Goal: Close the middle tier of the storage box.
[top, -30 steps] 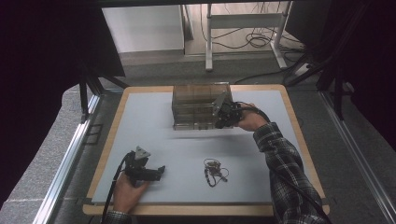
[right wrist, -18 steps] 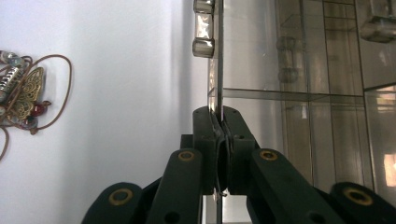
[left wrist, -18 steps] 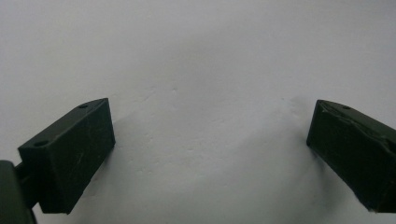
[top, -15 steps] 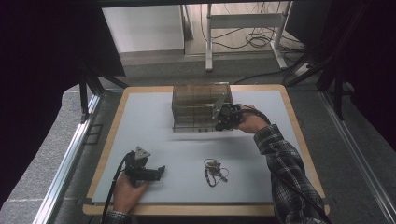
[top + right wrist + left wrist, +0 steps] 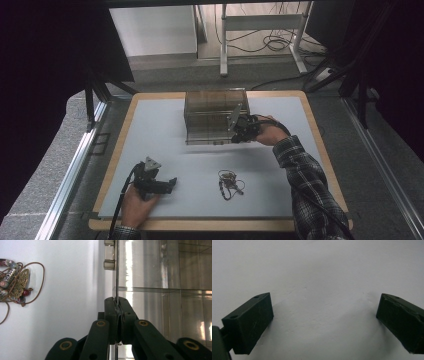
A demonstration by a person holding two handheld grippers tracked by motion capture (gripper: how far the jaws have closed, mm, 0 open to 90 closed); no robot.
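Observation:
A clear smoky plastic box [image 5: 212,115] stands at the back middle of the white table top [image 5: 280,165]. My right gripper [image 5: 239,131] is at the box's front right corner. In the right gripper view it [image 5: 117,301] is shut on the thin edge of a clear panel [image 5: 116,270] of the box [image 5: 162,277]. A beaded cord with a brass butterfly charm [image 5: 230,184] lies loose on the table, also seen as the charm cord [image 5: 15,282] at far left. My left gripper [image 5: 170,184] rests near the front left, open [image 5: 324,315] over bare table.
The table has a wooden rim [image 5: 120,145]. A metal rail [image 5: 70,175] runs along its left side. Behind the table are a desk frame [image 5: 260,30] and cables on the floor.
The right hand has edged slightly toward the near side while still gripping the panel. The left hand has stayed put.

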